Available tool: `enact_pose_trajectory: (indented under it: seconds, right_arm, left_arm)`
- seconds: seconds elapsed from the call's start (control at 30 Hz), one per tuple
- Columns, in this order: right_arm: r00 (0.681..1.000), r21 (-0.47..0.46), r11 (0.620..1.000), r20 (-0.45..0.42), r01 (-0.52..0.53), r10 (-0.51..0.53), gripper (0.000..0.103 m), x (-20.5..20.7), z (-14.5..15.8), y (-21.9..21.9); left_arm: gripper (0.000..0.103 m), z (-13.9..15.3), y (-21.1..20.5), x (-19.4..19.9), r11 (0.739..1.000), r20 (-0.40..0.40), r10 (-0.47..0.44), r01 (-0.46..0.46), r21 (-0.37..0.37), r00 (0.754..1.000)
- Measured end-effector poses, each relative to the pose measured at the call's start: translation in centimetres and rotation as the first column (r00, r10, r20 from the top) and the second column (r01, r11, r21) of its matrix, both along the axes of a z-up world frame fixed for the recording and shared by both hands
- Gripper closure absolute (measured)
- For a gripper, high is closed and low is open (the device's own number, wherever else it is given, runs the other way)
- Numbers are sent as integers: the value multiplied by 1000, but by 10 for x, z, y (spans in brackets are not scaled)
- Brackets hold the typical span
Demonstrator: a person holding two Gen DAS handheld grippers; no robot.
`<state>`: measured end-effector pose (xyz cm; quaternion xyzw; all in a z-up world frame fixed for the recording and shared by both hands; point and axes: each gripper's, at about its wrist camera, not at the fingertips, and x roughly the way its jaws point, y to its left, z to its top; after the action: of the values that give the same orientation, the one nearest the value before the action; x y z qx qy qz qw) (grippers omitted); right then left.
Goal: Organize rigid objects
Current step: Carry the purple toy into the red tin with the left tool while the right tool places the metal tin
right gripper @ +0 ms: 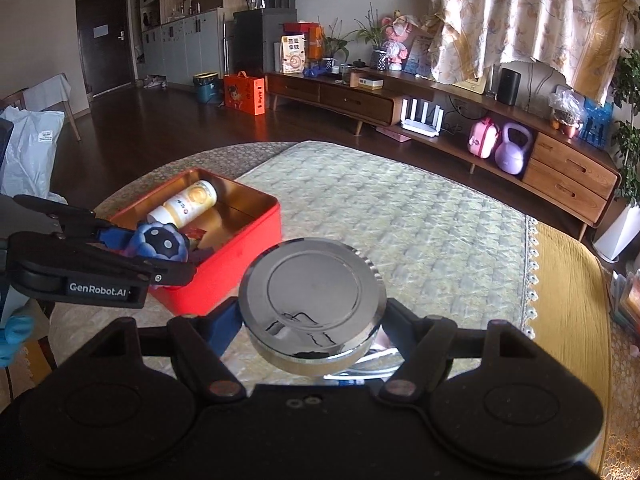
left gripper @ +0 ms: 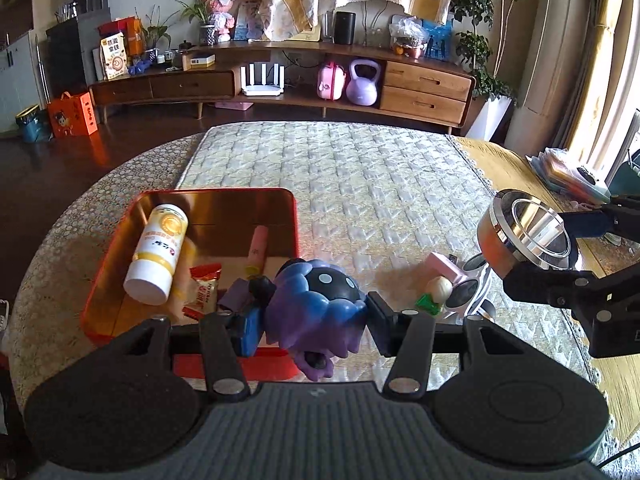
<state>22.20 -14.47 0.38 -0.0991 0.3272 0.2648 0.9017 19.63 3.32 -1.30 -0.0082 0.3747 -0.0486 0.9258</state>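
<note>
The left gripper [left gripper: 310, 320] is clamped on a purple toy [left gripper: 316, 304], one pad on each side of it. The toy hangs in the air just over the near edge of the red box [left gripper: 192, 194]. I think it is held there because it goes in the box next. The box is open at the top, so things can drop straight in.

The right gripper [right gripper: 312, 320] is clamped on a shiny tin [right gripper: 314, 288]. The tin is round and wide, so the jaws stand far apart to hold it. It is up in the air too, above the mat [right gripper: 400, 216], to the right of the box. It looks like it waits its turn.

In the box lie a white bottle [left gripper: 158, 254], a red candy [left gripper: 204, 288] and a pink tube [left gripper: 258, 246]. They lie flat, likely so more can fit.

Still on the mat, near the tin, are a pink box [left gripper: 446, 264], a small white thing with green [left gripper: 434, 294] and a white gadget [left gripper: 468, 294]. These may be left to tidy.

Writing: the left gripper's side says "GenRobot.AI" in the right view. The bottle has a label with a gold ring and some words, too small to read. A bag on the far shelf [right gripper: 294, 54] has big signs on it that I cannot read
</note>
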Motion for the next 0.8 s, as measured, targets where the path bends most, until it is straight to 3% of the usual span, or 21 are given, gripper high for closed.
enact_pose_trajectory:
  seconds: [0.4, 0.8]
  right_arm:
    - [997, -28, 997, 21, -69, 69, 27, -2, 9, 73]
    - [998, -83, 995, 7, -59, 60, 27, 39, -13, 131]
  left_arm:
    - [51, 2, 64, -11, 997, -3, 77, -77, 1, 997]
    - [51, -17, 110, 9, 989, -47, 145, -145, -1, 988]
